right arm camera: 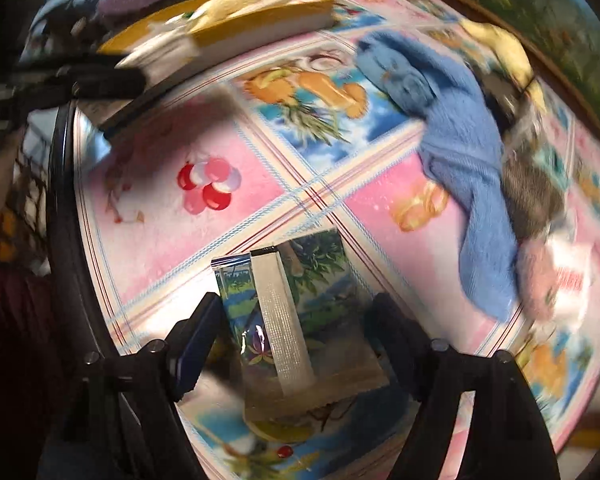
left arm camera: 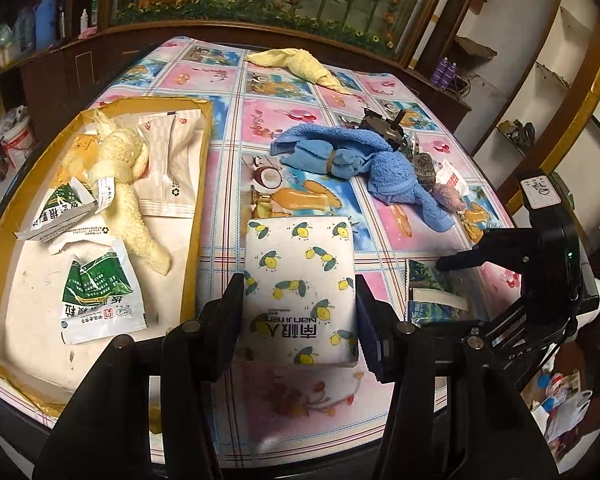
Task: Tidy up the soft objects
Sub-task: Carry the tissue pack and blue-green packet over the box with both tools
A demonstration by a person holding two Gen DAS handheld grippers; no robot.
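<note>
At the near edge of the tabletop [left arm camera: 228,128] my left gripper [left arm camera: 300,312] was pinching a white tissue pack [left arm camera: 300,280] printed with lemons, one black finger pressed flat against each long side; whether the pack was clear of the patterned cloth or resting on it I could not tell. Toward the near right edge my right gripper [right arm camera: 296,332] stood spread over a flat printed packet [right arm camera: 288,304] with a pale strip down its middle. In the right wrist view the packet lay on the cloth between the fingers, with a visible gap on each side, and the jaws had just been opening. That view was blurred. Along the left edge sat a shallow tray [left arm camera: 198,216] with a yellow-brown taped rim and a white floor. It held a cream plush toy [left arm camera: 128,184] lying lengthwise, two crumpled green-and-white sachets [left arm camera: 96,296] nearest me and plain white packets [left arm camera: 168,160] behind. At mid-table, right of centre, a blue towel [left arm camera: 372,156] lay bunched. Touching its right side were a grey knitted item [left arm camera: 424,168], a pink fluffy item [left arm camera: 448,196] and a small white packet with red print [left arm camera: 454,178]. A dark metal object stood just behind the towel; I could not identify it. Near the far edge, well apart from the rest, a yellow cloth [left arm camera: 300,64] lay loosely folded. Beyond the table stood a dark wooden cabinet [left arm camera: 60,68].
</note>
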